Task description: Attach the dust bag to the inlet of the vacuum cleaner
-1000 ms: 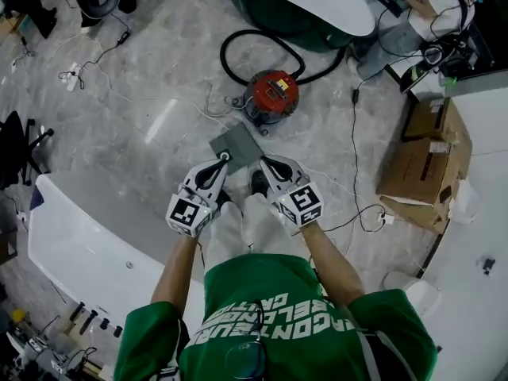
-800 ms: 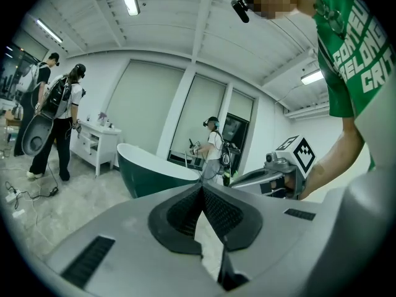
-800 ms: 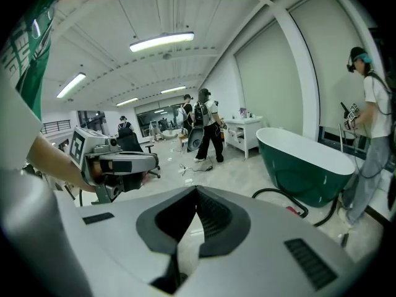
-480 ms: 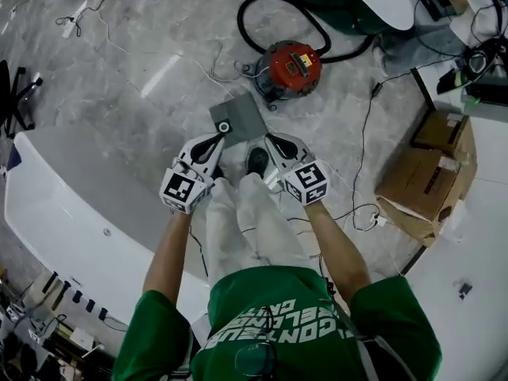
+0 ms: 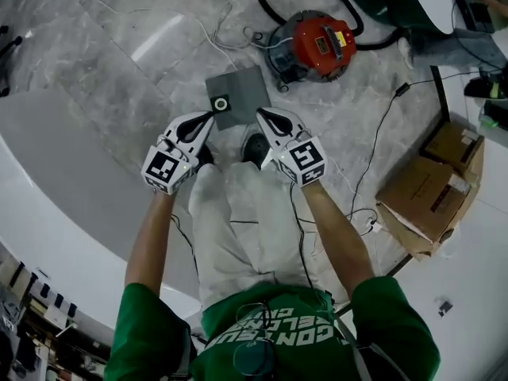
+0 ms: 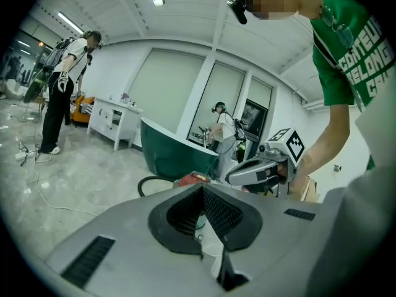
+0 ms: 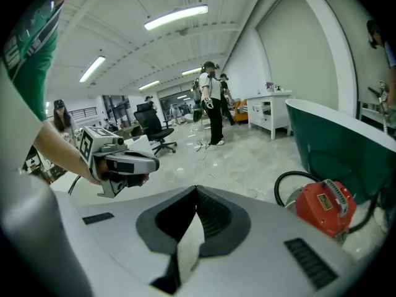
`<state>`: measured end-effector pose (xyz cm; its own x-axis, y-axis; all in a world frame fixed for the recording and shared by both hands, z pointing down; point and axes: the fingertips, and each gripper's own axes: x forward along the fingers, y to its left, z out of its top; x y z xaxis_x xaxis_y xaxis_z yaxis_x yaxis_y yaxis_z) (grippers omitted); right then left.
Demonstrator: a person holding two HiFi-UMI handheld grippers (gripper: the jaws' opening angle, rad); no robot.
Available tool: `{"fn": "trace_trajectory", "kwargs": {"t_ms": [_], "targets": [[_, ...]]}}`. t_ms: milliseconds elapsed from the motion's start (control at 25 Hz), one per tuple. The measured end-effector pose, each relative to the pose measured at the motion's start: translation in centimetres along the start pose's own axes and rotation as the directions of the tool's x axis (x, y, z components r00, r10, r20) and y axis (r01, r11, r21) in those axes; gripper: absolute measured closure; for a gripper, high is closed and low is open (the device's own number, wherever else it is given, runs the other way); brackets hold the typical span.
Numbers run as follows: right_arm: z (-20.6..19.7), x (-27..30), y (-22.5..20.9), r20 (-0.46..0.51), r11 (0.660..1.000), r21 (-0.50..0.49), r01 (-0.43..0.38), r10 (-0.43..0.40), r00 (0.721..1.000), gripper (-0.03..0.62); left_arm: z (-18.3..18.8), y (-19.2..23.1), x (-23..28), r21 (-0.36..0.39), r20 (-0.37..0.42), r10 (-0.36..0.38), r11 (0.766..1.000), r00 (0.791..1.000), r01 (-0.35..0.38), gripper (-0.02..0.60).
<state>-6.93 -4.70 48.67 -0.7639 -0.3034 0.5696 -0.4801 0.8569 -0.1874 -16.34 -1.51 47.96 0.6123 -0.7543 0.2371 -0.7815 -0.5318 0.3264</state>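
Note:
The grey dust bag (image 5: 242,95) lies flat on the marble floor, its round collar (image 5: 221,103) facing up near its left edge. The red vacuum cleaner (image 5: 319,46) stands just beyond it to the right; it also shows as the vacuum cleaner (image 7: 323,206) in the right gripper view. My left gripper (image 5: 209,117) hangs over the bag's near left corner, shut and holding nothing. My right gripper (image 5: 259,114) hangs by the bag's near right corner, also shut and holding nothing. Each gripper sees the other beside it: the right gripper (image 6: 260,169), the left gripper (image 7: 120,159).
A black hose (image 5: 274,10) loops behind the vacuum cleaner. Cables (image 5: 373,145) trail over the floor to the right, toward cardboard boxes (image 5: 432,185). A white curved tub (image 5: 48,213) fills the left. A dark green tub (image 6: 170,153) and several people stand further off.
Both grippers have dropped toward the floor, side by side, still shut. The bag and the vacuum cleaner now sit higher and further right in the head view.

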Motion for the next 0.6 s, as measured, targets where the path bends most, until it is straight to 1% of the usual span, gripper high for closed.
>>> {"fn": "trace_trajectory", "kwargs": {"t_ms": [240, 440, 600], "targets": [[-8.0, 7.0, -2.7, -0.006, 0.997, -0.054, -0.063, 0.062, 0.998, 0.586, -10.2, 4.7, 2.3, -0.004, -0.019, 0.018, 1.000, 1.000, -0.019, 0.577], [-15.1, 13.3, -5.1, -0.017, 0.989, -0.107, -0.102, 0.100, 0.995, 0.586, -19.4, 8.5, 4.3, 0.018, -0.039, -0.005, 1.000, 0.999, 0.006, 0.577], [-21.2, 18.0, -5.6, -0.030, 0.980, -0.142, -0.139, 0.136, 0.990, 0.586, -26.9, 11.3, 6.2, 0.021, -0.049, -0.022, 1.000, 0.999, 0.023, 0.577]]}}
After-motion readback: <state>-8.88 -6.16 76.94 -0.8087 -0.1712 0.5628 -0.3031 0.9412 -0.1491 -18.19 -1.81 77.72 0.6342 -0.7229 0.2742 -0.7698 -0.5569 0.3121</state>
